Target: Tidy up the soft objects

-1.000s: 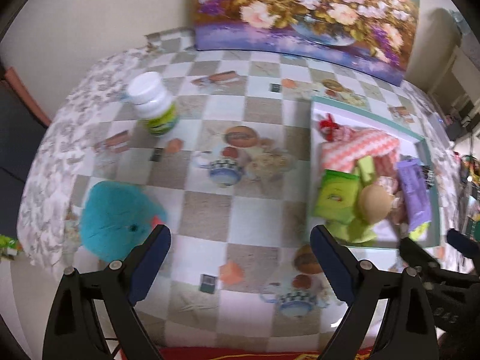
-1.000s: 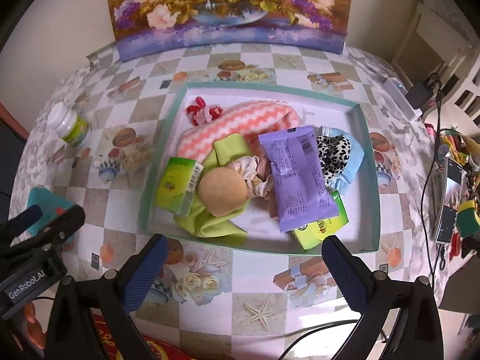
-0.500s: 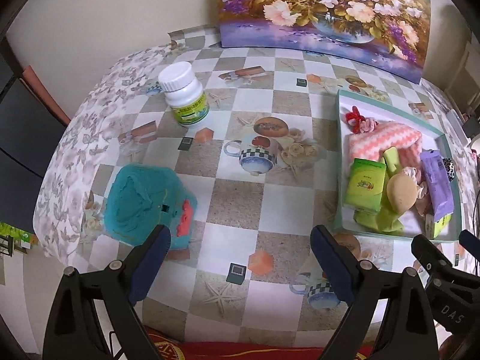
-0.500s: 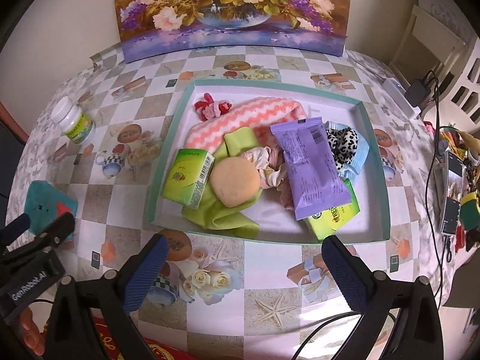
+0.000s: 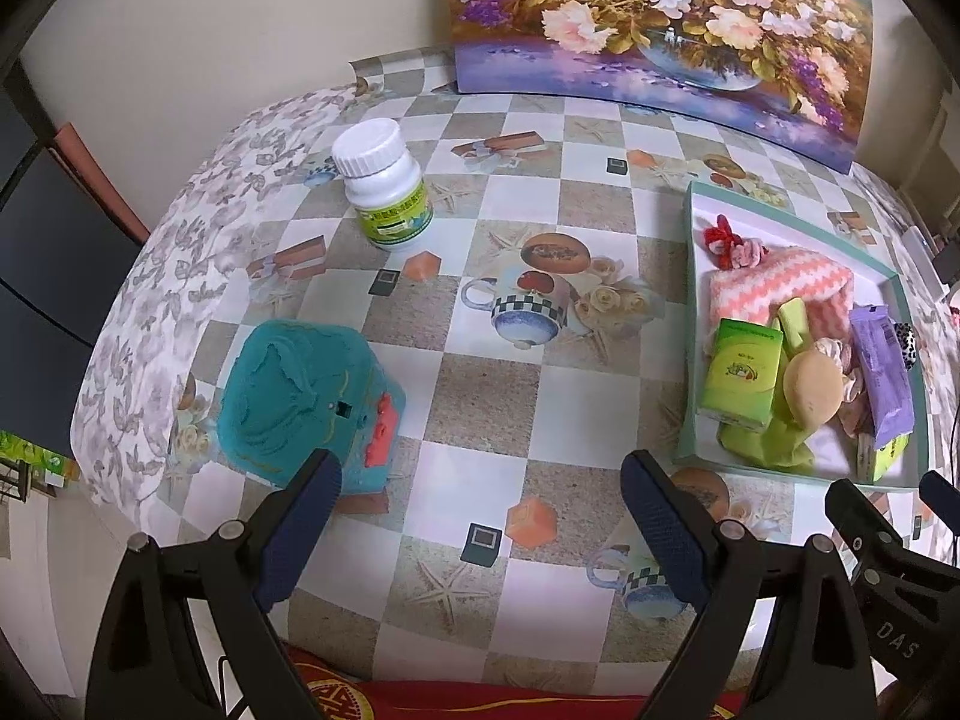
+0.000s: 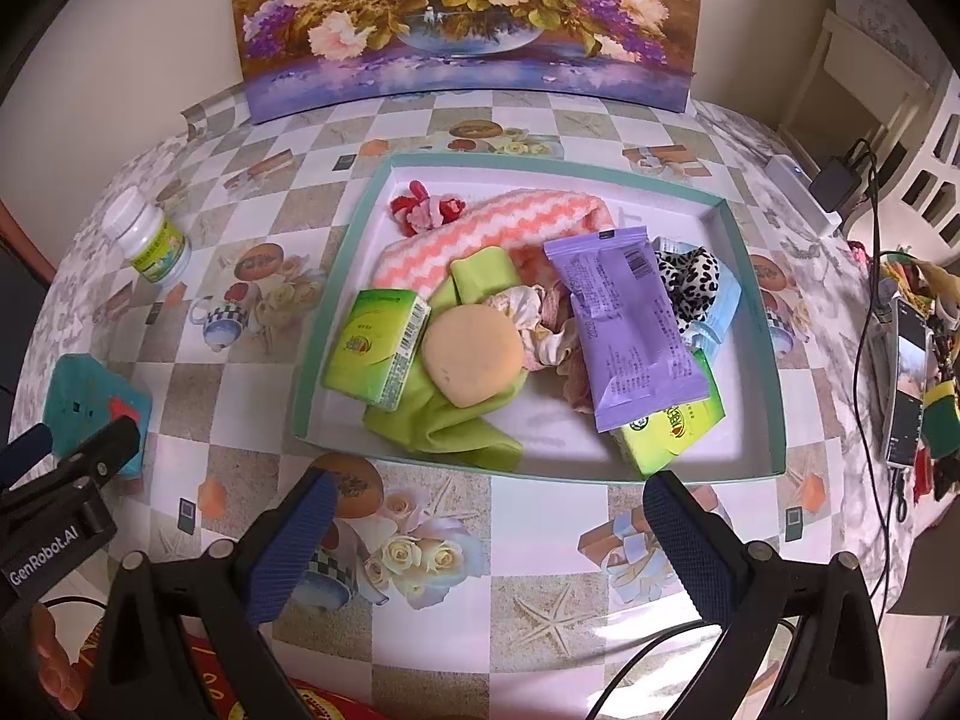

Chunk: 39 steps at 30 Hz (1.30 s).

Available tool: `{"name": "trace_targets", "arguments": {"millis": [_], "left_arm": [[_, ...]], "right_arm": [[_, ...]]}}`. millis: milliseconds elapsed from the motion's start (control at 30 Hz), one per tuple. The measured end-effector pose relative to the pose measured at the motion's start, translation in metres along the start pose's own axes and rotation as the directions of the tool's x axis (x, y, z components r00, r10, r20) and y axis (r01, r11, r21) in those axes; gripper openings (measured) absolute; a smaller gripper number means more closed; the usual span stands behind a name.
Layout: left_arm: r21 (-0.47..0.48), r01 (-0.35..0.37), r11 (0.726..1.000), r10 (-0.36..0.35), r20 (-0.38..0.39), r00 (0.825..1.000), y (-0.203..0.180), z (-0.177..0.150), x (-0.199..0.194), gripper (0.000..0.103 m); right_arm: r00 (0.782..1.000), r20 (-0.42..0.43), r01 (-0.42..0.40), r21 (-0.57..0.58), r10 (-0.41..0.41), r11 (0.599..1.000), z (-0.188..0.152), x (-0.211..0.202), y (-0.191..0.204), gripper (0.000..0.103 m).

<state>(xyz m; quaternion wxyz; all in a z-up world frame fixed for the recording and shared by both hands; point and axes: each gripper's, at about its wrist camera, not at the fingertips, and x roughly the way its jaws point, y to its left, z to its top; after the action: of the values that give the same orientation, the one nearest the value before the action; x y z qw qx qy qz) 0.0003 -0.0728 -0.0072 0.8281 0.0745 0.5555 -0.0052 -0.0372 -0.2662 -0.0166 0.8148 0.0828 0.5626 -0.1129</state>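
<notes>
A teal plush toy (image 5: 306, 402) with a red patch lies on the table's left part, just beyond my left gripper's left finger; it also shows in the right wrist view (image 6: 96, 396). A teal-rimmed tray (image 6: 756, 324) holds a pink zigzag cloth (image 6: 480, 234), green cloth (image 6: 456, 426), tan round sponge (image 6: 471, 354), purple packet (image 6: 630, 324), green tissue packs (image 6: 375, 348) and a leopard scrunchie (image 6: 690, 282). The tray also shows in the left wrist view (image 5: 690, 324). My left gripper (image 5: 480, 516) is open and empty. My right gripper (image 6: 492, 534) is open and empty, in front of the tray.
A white pill bottle (image 5: 384, 186) stands at the back left. A flower painting (image 6: 468, 18) leans on the wall behind. Cables, a charger and a phone (image 6: 906, 378) lie at the right edge. The table's left edge drops off beside the plush.
My left gripper has pulled back and turned left, so the plush and bottle sit nearer the middle. My right gripper has drawn back slightly from the tray.
</notes>
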Motion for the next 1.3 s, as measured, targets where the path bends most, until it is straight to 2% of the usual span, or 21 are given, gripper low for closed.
{"name": "trace_targets", "arguments": {"millis": [467,1300], "left_arm": [[-0.003,-0.027,1.0,0.027,0.001,1.0,-0.0006,-0.0012,0.0001,0.094],[-0.03,-0.033,0.999,0.032,-0.014,0.999,0.0043,-0.0016,0.0035,0.094]], "right_arm": [[1.0,0.011,-0.001,0.004,0.001,1.0,-0.0005,-0.0022,-0.0001,0.103],[1.0,0.011,-0.006,0.013,0.006,1.0,-0.0022,-0.0021,0.0003,0.103]]}}
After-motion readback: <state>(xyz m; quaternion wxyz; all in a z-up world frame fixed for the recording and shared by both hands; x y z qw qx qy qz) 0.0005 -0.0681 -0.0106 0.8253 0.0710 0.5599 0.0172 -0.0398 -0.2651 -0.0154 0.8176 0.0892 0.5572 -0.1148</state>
